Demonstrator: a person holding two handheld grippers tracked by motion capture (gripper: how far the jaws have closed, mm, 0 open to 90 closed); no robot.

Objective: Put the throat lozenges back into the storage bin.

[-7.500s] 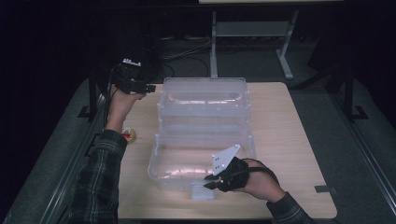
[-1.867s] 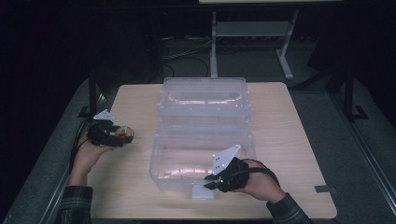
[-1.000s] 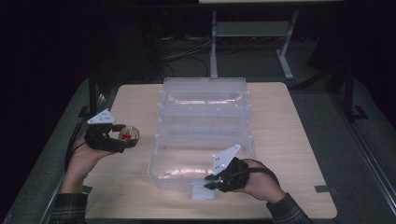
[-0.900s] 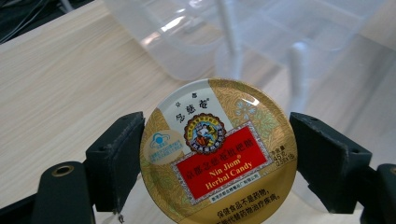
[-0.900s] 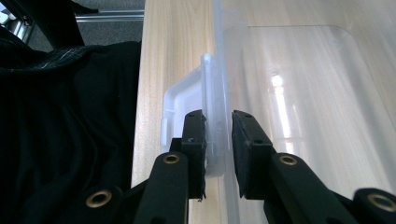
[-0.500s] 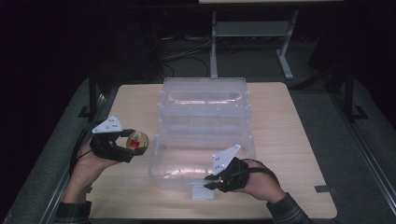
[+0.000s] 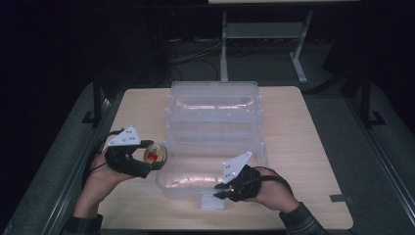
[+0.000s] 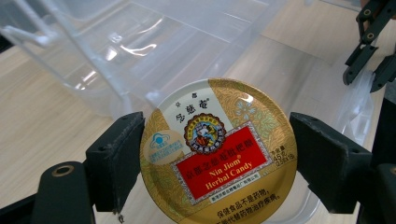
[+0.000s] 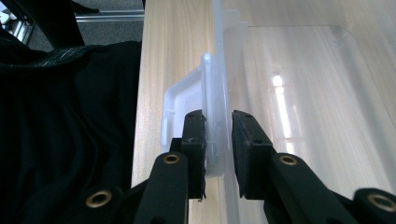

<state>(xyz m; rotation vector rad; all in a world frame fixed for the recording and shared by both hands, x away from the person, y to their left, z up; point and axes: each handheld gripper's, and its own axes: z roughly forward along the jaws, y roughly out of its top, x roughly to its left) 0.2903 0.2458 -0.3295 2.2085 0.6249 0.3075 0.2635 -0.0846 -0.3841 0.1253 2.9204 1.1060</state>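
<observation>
A round gold candy tin (image 7: 155,153) with a red label is held just above the table, close to the left wall of the clear plastic box (image 7: 213,147). My left gripper (image 7: 153,160) is shut on the tin (image 8: 219,149), one pad on each side of its rim. The box's lid (image 7: 214,100) lies open at the back. My right gripper (image 7: 221,189) is shut on the box's front wall (image 9: 217,84) beside the white latch (image 7: 212,200), one pad inside and one outside. The right gripper (image 8: 369,42) also shows at the far side of the left gripper view.
The box stands in the middle of a light wooden table (image 7: 303,127). A small strip of tape (image 7: 339,198) lies near the front right corner. A metal stand (image 7: 264,34) is behind the table, with dark floor all around.
My left gripper has carried the tin to the right, from the table's left edge up to the box's left wall, rising a little. The right gripper and the box have stayed put.
</observation>
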